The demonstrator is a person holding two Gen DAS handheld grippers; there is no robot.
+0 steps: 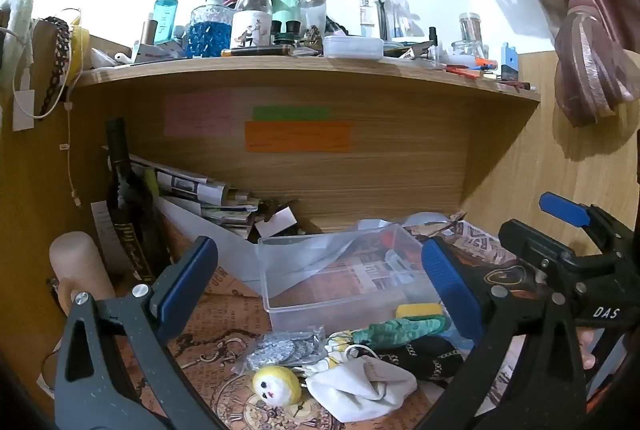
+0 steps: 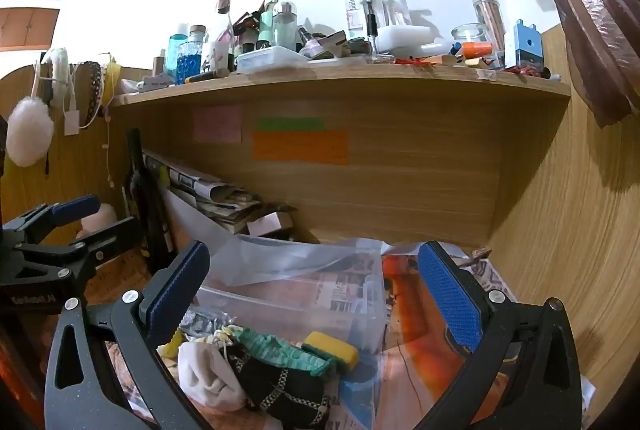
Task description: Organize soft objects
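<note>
Your left gripper [image 1: 320,278] and right gripper [image 2: 316,294] both hover with jaws released, holding nothing. The soft things, white sock [image 2: 208,378], green cloth [image 2: 280,350] and yellow sponge [image 2: 332,348], lie heaped on the worktop just before the clear box [image 1: 340,270], which stands open, likely to receive them.

We see a clear plastic bin [image 1: 336,270] standing upright and open, with nothing soft inside it. Just in front of it, on the near side, lies a jumbled pile: a yellow sponge [image 1: 418,310] far right, touching a green knitted piece [image 1: 404,328], a black patterned cloth [image 1: 430,356] below, a crumpled white pouch [image 1: 360,388] nearest, and a yellow doll head [image 1: 276,386] on its left.
</note>
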